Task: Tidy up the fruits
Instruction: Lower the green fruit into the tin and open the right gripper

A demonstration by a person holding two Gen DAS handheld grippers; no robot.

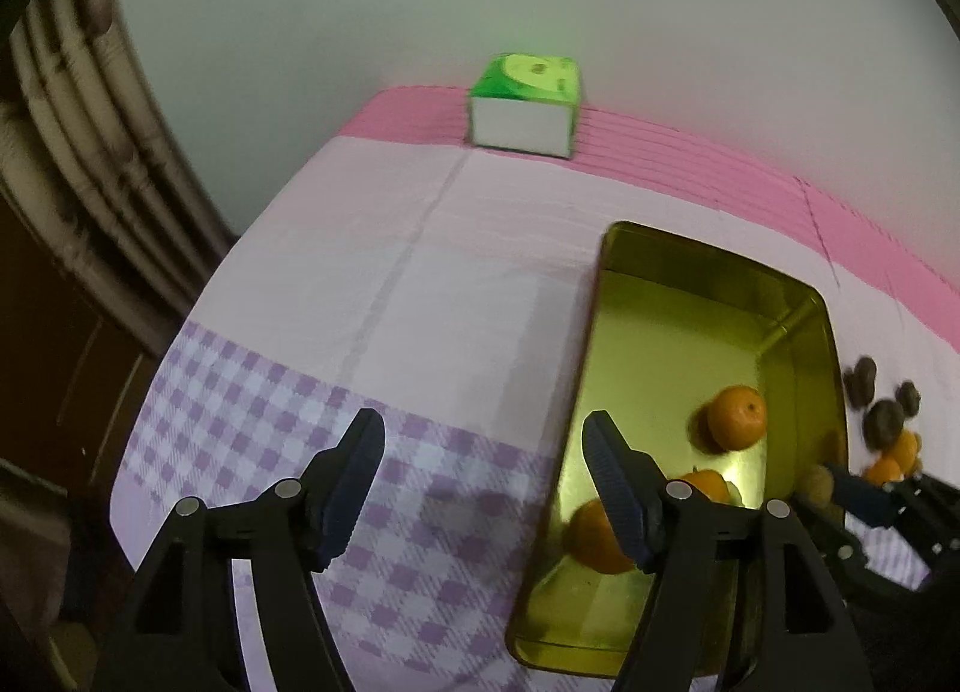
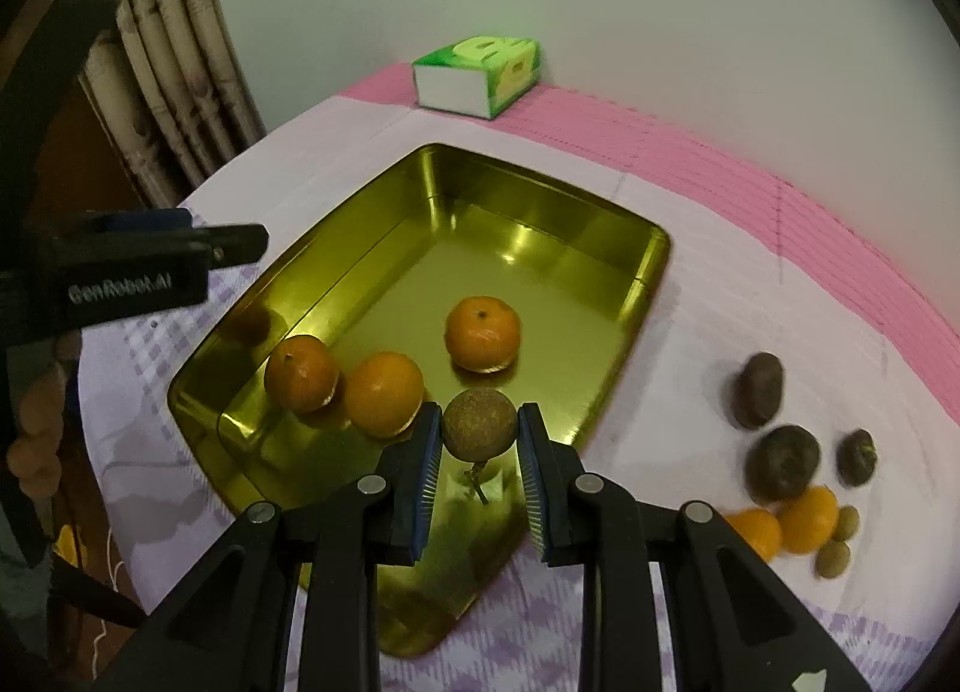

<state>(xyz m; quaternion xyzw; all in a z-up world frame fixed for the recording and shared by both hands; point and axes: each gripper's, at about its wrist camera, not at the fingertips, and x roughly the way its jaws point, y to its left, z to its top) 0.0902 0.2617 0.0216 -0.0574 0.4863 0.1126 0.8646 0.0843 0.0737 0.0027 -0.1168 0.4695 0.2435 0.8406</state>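
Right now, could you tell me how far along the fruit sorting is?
Three oranges already lie in the gold tray. In hand: the right tool is shut on a small brown round fruit above the tray's near edge; the left tool is open and empty. Left on the cloth: three dark fruits, two oranges and two small pale ones.

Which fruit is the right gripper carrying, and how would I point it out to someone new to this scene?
Find the gold metal tray in the middle of the pink and lilac tablecloth. Just above its near edge, the right gripper is shut on a small round brown fruit with a thin stem hanging below. Unlike the three smooth oranges lying in the tray, it is dull, rough-skinned and off the surface.
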